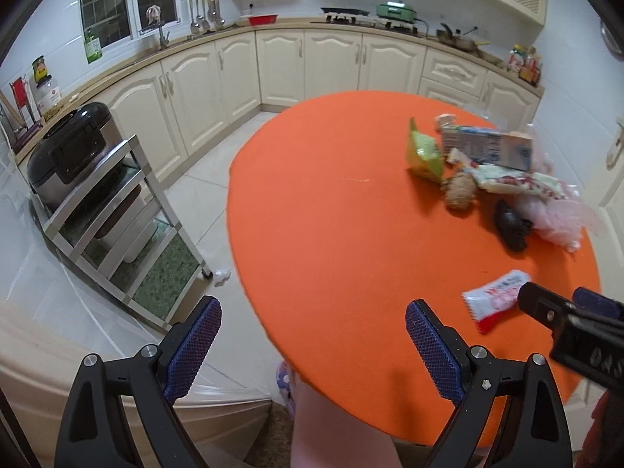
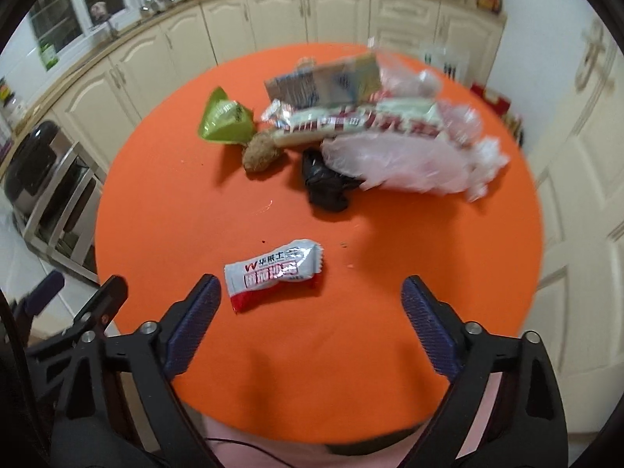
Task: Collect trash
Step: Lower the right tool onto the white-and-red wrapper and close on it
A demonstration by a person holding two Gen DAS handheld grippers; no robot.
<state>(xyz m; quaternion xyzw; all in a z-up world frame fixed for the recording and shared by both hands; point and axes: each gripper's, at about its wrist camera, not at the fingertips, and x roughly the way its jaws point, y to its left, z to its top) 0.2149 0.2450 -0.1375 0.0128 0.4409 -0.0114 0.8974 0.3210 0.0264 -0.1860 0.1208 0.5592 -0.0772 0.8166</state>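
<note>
On the round orange table (image 1: 331,214) (image 2: 175,202) lies a heap of trash: a green packet (image 1: 423,152) (image 2: 224,121), a carton (image 1: 487,146) (image 2: 323,82), a long printed wrapper (image 2: 351,121), a brown lump (image 2: 261,152), a crumpled black bag (image 1: 511,226) (image 2: 325,187) and a pink plastic bag (image 2: 401,160). A white-and-red snack wrapper (image 1: 495,300) (image 2: 273,273) lies apart, nearer me. My right gripper (image 2: 311,282) (image 1: 553,294) hovers open just short of it, nothing between its fingers. My left gripper (image 1: 314,306) (image 2: 84,282) is open over the table's left edge, also holding nothing.
A black cooker (image 1: 70,148) stands on a metal rack (image 1: 128,214) left of the table. A crumpled white paper (image 1: 222,275) lies on the tiled floor by the rack. Cream cabinets (image 1: 280,66) run along the far wall; a door (image 2: 585,156) is right.
</note>
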